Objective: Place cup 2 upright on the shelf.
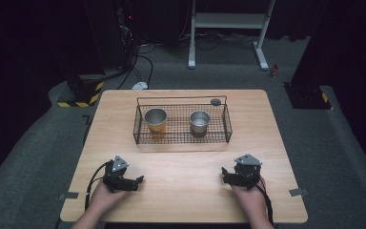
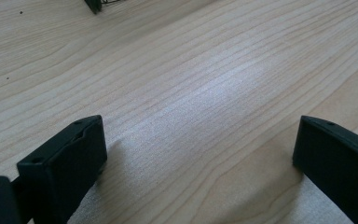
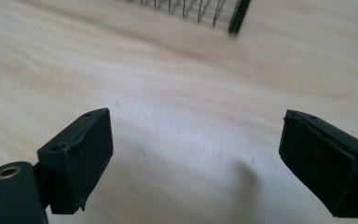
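A black wire basket [image 1: 228, 125] stands on the far half of the wooden table [image 1: 186, 162]. Inside it are two metal cups, upright: a taller gold-toned cup [image 1: 156, 122] at the left and a shorter silver cup [image 1: 199, 121] at the right. My left gripper [image 1: 137, 181] lies on the table near its front left, held in a hand, its jaws wide apart over bare wood [image 2: 200, 154]. My right gripper [image 1: 225, 174] rests near the front right, also open with nothing between its jaws [image 3: 196, 149]. A corner of the basket [image 3: 237, 14] shows ahead of it.
A small dark round object [image 1: 215, 101] lies on the table just behind the basket's far right corner. A basket corner [image 2: 93, 4] peeks into the top of the left gripper view. Beyond the table are a white stand [image 1: 228, 21], cables and grey floor.
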`<state>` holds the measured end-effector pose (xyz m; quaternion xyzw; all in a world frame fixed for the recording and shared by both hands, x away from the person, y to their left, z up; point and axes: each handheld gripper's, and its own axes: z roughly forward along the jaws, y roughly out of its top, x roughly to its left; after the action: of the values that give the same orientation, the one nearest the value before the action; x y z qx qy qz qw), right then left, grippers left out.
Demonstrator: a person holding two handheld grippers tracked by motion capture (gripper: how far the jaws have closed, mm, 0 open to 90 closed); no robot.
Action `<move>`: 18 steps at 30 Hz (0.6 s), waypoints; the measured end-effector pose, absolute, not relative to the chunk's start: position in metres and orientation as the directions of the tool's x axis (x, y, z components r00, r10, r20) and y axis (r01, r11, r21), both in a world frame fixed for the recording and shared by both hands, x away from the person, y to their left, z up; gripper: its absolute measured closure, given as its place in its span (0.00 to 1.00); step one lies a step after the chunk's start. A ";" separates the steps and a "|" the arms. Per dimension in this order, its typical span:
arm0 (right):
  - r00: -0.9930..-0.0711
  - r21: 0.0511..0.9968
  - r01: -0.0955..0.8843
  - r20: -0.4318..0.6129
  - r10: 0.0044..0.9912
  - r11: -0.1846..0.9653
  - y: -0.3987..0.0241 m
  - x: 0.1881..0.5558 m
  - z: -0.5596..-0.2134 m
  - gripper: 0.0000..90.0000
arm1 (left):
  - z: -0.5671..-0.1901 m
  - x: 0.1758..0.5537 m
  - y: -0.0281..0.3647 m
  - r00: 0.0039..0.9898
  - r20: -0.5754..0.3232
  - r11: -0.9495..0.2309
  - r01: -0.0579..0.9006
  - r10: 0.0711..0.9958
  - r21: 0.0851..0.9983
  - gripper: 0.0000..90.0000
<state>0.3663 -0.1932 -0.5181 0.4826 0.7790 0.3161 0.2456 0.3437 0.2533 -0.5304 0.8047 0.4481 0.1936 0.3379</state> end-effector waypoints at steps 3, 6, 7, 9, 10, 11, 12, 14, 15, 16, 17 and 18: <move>-0.409 0.710 0.623 -0.060 0.910 0.327 -0.199 0.357 -0.524 0.13 | -0.530 0.343 0.253 0.526 0.007 -0.369 0.589 0.851 0.719 0.04; -0.412 0.716 0.613 -0.071 0.909 0.334 -0.202 0.349 -0.524 0.14 | -0.530 0.343 0.254 0.527 0.010 -0.372 0.587 0.850 0.719 0.05; -0.409 0.712 0.625 -0.052 0.911 0.321 -0.203 0.348 -0.524 0.14 | -0.530 0.343 0.254 0.526 0.010 -0.371 0.587 0.851 0.720 0.05; -0.421 0.704 0.637 -0.022 0.907 0.314 -0.206 0.348 -0.525 0.14 | -0.530 0.343 0.253 0.521 0.009 -0.368 0.589 0.854 0.719 0.05; -0.422 0.703 0.640 -0.016 0.907 0.310 -0.206 0.348 -0.525 0.14 | -0.530 0.343 0.253 0.520 0.010 -0.367 0.589 0.854 0.720 0.05; -0.423 0.703 0.640 -0.015 0.906 0.310 -0.206 0.348 -0.525 0.14 | -0.530 0.343 0.253 0.518 0.013 -0.368 0.589 0.855 0.720 0.05; -0.423 0.703 0.641 -0.015 0.906 0.310 -0.206 0.348 -0.525 0.14 | -0.530 0.343 0.253 0.517 0.011 -0.366 0.590 0.856 0.720 0.05; -0.416 0.703 0.642 -0.015 0.909 0.306 -0.206 0.348 -0.525 0.14 | -0.530 0.343 0.252 0.514 0.010 -0.363 0.591 0.858 0.720 0.05; -0.415 0.703 0.643 -0.015 0.910 0.305 -0.205 0.348 -0.525 0.14 | -0.530 0.343 0.252 0.512 0.011 -0.363 0.593 0.859 0.719 0.06; -0.414 0.703 0.643 -0.015 0.910 0.304 -0.205 0.348 -0.525 0.14 | -0.530 0.343 0.252 0.511 0.011 -0.361 0.593 0.860 0.719 0.06; -0.411 0.703 0.644 -0.015 0.911 0.302 -0.205 0.348 -0.525 0.14 | -0.530 0.343 0.252 0.510 0.011 -0.361 0.594 0.860 0.719 0.06; -0.409 0.703 0.645 -0.015 0.912 0.301 -0.205 0.348 -0.525 0.14 | -0.530 0.343 0.252 0.509 0.010 -0.360 0.594 0.861 0.719 0.06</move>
<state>0.3482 -0.2048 -0.5247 0.5003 0.7780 0.3150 0.2125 0.3428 0.2520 -0.5301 0.8006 0.4541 0.1978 0.3371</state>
